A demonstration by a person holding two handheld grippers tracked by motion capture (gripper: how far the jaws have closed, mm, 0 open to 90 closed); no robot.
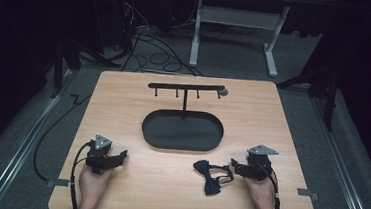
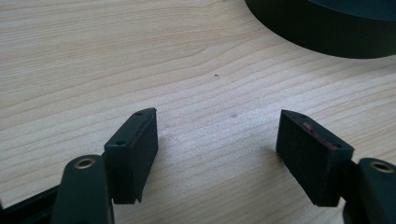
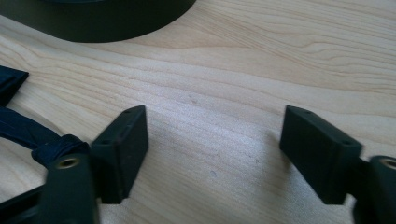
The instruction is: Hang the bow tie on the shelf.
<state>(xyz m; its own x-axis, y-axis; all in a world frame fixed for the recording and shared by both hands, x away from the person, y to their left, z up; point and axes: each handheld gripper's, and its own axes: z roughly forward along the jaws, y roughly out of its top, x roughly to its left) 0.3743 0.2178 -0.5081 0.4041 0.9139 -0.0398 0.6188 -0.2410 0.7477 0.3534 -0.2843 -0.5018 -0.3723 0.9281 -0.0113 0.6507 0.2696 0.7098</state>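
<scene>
Bow tie [image 1: 209, 175] on table [image 1: 139, 93], lower centre-right of frame.
Right gripper [image 1: 232, 169], jaws apart and empty, sits just right of it; left gripper [image 1: 122, 155], also unclenched, lies well left.

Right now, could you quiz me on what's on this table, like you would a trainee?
1. True or false: the bow tie hangs from the rack.
2. Which gripper is nearer the bow tie? A) left gripper B) right gripper
3. What is between the right gripper's jaws in its own view?

Key
1. False: it lies on the table, in front of the tray.
2. B.
3. Bare wood; the jaws stand apart, and the bow tie lies beside one of them.
</scene>
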